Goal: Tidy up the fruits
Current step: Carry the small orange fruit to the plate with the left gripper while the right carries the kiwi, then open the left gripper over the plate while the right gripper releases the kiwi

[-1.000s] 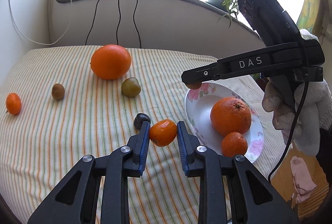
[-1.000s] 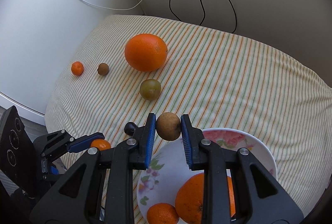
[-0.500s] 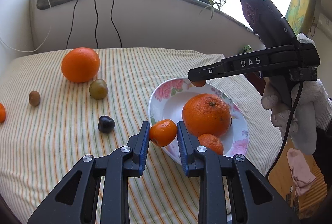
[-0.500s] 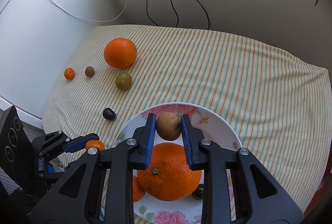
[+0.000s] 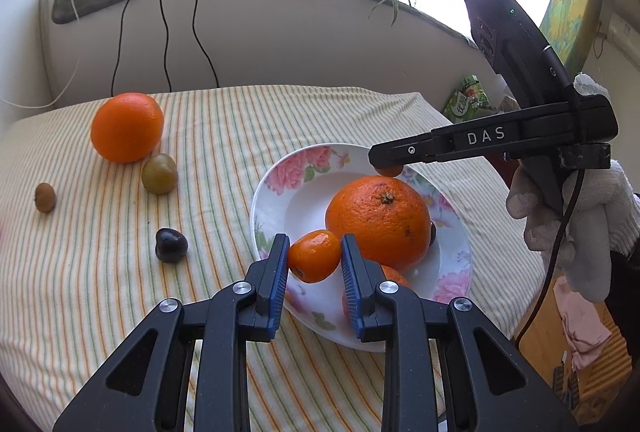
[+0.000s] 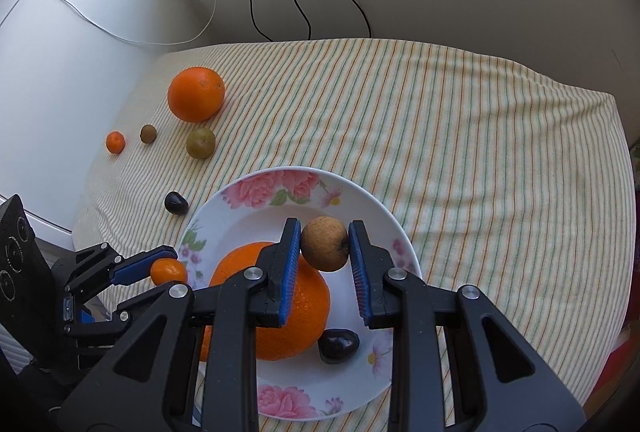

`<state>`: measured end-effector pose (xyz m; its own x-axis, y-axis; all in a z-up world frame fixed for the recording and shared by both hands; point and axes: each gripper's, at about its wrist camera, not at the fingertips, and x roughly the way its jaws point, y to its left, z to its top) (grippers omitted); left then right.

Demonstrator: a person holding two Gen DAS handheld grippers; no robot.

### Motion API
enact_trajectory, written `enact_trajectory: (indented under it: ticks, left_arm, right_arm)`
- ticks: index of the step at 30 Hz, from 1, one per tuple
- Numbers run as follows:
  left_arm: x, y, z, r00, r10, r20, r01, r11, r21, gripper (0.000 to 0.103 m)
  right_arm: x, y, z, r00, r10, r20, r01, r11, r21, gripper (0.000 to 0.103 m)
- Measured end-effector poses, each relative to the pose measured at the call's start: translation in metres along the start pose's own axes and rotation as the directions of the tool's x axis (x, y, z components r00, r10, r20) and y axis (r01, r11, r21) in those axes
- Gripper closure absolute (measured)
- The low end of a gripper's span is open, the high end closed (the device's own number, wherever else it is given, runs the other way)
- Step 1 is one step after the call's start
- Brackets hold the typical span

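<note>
Two fruits hang over the plate (image 6: 394, 232): your left tongs (image 5: 314, 262) clamp a mandarin (image 5: 315, 255), your right tongs (image 6: 325, 250) a brown fruit (image 6: 324, 248). Release both. Five more wait on the tabletop (image 6: 440, 119).

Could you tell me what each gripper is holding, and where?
Left gripper: small orange mandarin, pinched across its sides. Right gripper: round brown fruit, likewise.

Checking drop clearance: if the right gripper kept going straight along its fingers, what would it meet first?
Probably the bare white floor of the floral plate, just beyond the brown fruit held by the right gripper; depth is uncertain.
</note>
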<state>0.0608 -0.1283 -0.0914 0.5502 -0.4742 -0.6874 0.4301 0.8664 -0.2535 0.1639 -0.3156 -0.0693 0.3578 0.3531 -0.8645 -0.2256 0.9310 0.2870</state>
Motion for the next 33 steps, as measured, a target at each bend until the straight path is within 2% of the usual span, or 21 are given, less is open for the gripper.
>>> enact_trajectory:
  ticks: [12, 13, 14, 15, 16, 17, 18, 19, 20, 23, 25, 29, 33]
  left_arm:
    - [0.000, -0.002, -0.001, 1.000, 0.006, -0.002, -0.006, 1.000, 0.006, 0.078]
    - [0.000, -0.002, -0.001, 1.000, 0.006, -0.002, -0.006, 1.000, 0.007, 0.076]
    - [-0.001, -0.002, -0.001, 1.000, 0.006, 0.000, -0.006, 1.000, 0.005, 0.070]
    - [-0.001, -0.002, -0.001, 1.000, 0.008, 0.002, -0.008, 1.000, 0.003, 0.066]
    - [-0.002, -0.002, -0.001, 1.000, 0.010, 0.004, -0.010, 1.000, 0.001, 0.059]
    - [-0.002, -0.002, -0.001, 1.000, 0.010, 0.006, -0.010, 1.000, 0.000, 0.057]
    - [-0.002, -0.002, -0.001, 1.000, 0.010, 0.005, -0.010, 1.000, -0.001, 0.057]
    - [-0.003, -0.002, -0.001, 1.000, 0.012, 0.005, -0.012, 1.000, -0.003, 0.053]
    - [-0.003, -0.001, -0.001, 1.000, 0.012, 0.005, -0.012, 1.000, -0.004, 0.048]
    - [-0.004, -0.001, -0.002, 1.000, 0.008, 0.005, -0.008, 1.000, -0.005, 0.044]
    - [-0.005, -0.002, -0.002, 1.000, 0.011, 0.007, -0.011, 1.000, -0.006, 0.041]
    - [-0.006, 0.000, -0.002, 1.000, 0.015, 0.009, -0.014, 1.000, -0.013, 0.034]
    - [-0.010, 0.006, -0.004, 1.000, 0.024, 0.013, -0.024, 0.999, -0.024, 0.034]
  right_arm:
    - [-0.001, -0.006, -0.003, 1.000, -0.008, 0.002, 0.008, 1.000, 0.011, 0.077]
    - [-0.001, -0.006, -0.003, 1.000, -0.007, 0.001, 0.007, 1.000, 0.011, 0.077]
    - [-0.001, -0.006, -0.003, 1.000, -0.005, 0.001, 0.005, 1.000, 0.011, 0.076]
    - [-0.001, -0.007, -0.003, 1.000, -0.008, 0.002, 0.008, 1.000, 0.010, 0.073]
    - [-0.001, -0.007, -0.003, 1.000, -0.012, 0.005, 0.012, 1.000, 0.010, 0.063]
    - [-0.002, -0.006, -0.003, 1.000, -0.017, 0.010, 0.017, 1.000, 0.009, 0.057]
    - [-0.003, -0.006, -0.002, 1.000, -0.019, 0.015, 0.019, 1.000, 0.008, 0.047]
    - [-0.004, -0.005, -0.002, 1.000, -0.021, 0.019, 0.020, 1.000, 0.008, 0.042]
    - [-0.005, -0.005, -0.002, 1.000, -0.021, 0.019, 0.021, 1.000, 0.007, 0.041]
    - [-0.006, -0.003, -0.001, 0.999, -0.026, 0.024, 0.026, 1.000, 0.003, 0.038]
    - [-0.007, -0.002, 0.000, 0.999, -0.032, 0.036, 0.032, 1.000, 0.002, 0.028]
    - [-0.008, 0.001, 0.002, 0.999, -0.027, 0.040, 0.027, 1.000, 0.000, 0.028]
    - [-0.009, 0.006, 0.004, 0.999, -0.027, 0.041, 0.027, 1.000, -0.011, 0.028]
